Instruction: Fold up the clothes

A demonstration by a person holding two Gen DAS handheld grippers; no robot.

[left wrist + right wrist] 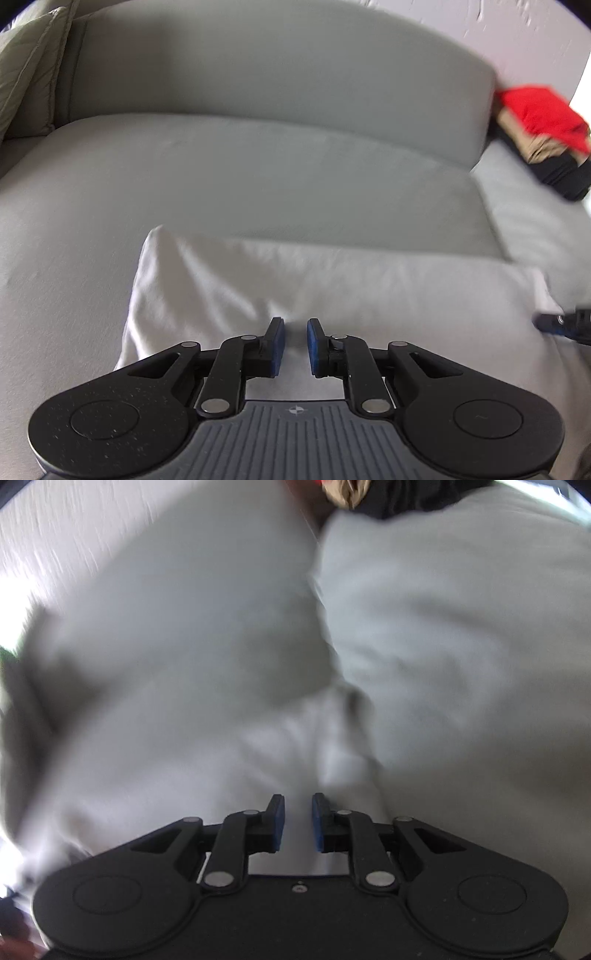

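Note:
A white garment point(332, 288) lies spread on the grey sofa seat point(221, 177), its far edge straight and its left corner slightly raised. My left gripper point(295, 321) hovers low over the garment's near part. Its blue pads stand a little apart with a small ridge of white cloth between them, and they do not press on it. In the blurred right wrist view, my right gripper point(297, 795) points down at the white garment point(295, 738). Its pads are also apart, with white cloth showing in the gap. At the garment's right edge, the right gripper point(554, 323) peeks in.
A stack of folded clothes point(543, 118), red on top of tan and black, sits at the back right against the sofa backrest point(258, 74). It also shows as the stack point(351, 494) at the top of the right view. A pale green cushion point(26, 66) leans at the far left.

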